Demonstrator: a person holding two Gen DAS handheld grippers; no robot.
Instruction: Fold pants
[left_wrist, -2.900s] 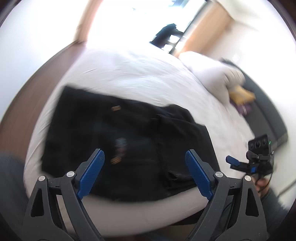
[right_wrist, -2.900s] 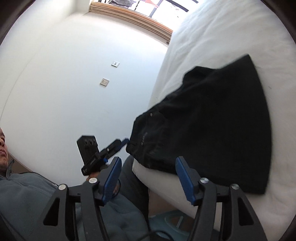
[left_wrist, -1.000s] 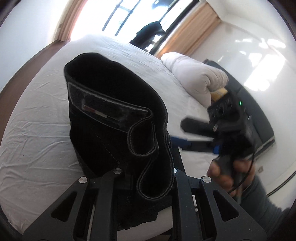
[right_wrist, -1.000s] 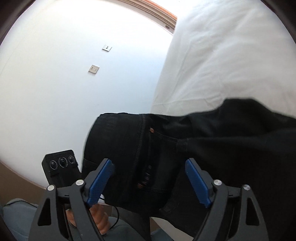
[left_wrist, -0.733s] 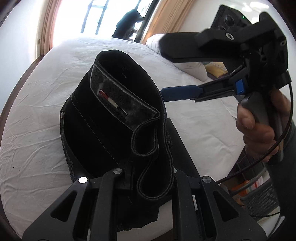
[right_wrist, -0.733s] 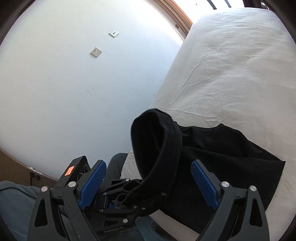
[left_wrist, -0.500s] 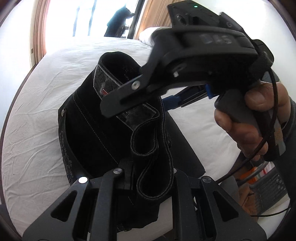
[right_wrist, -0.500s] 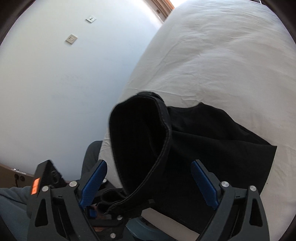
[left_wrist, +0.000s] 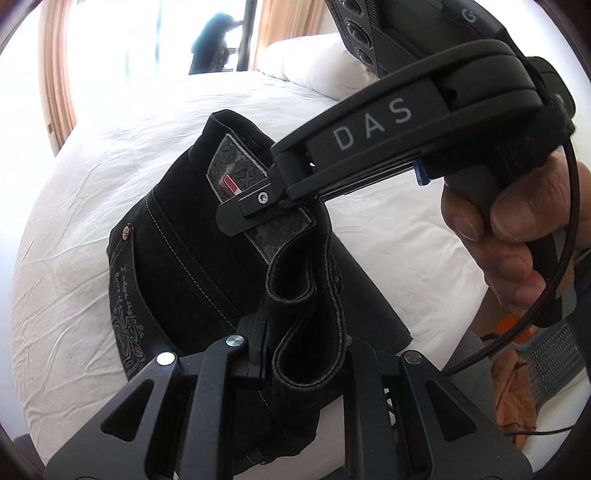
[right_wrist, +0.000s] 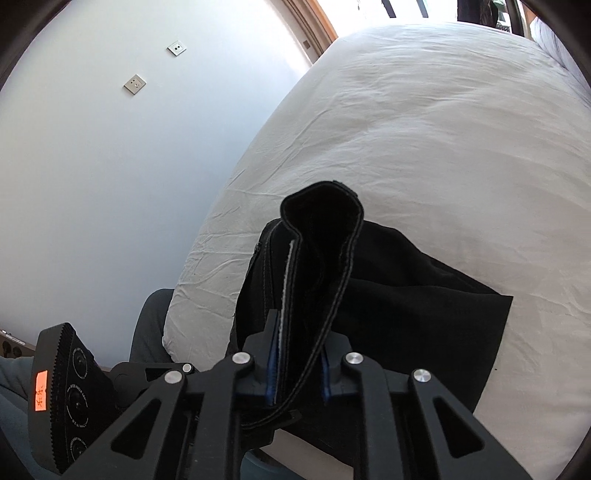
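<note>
Left wrist view: the left gripper is clamped on the waistband of black pants, which trail away onto the white bed. Right wrist view: the right gripper is closing on the same waistband, close beside the left; the band's loop runs straight ahead.

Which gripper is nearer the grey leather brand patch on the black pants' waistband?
Right. The right gripper has its tip lying across the grey leather patch, closing on the waistband there. The left gripper clamps the black pants lower along the waistband, away from the patch.
</note>
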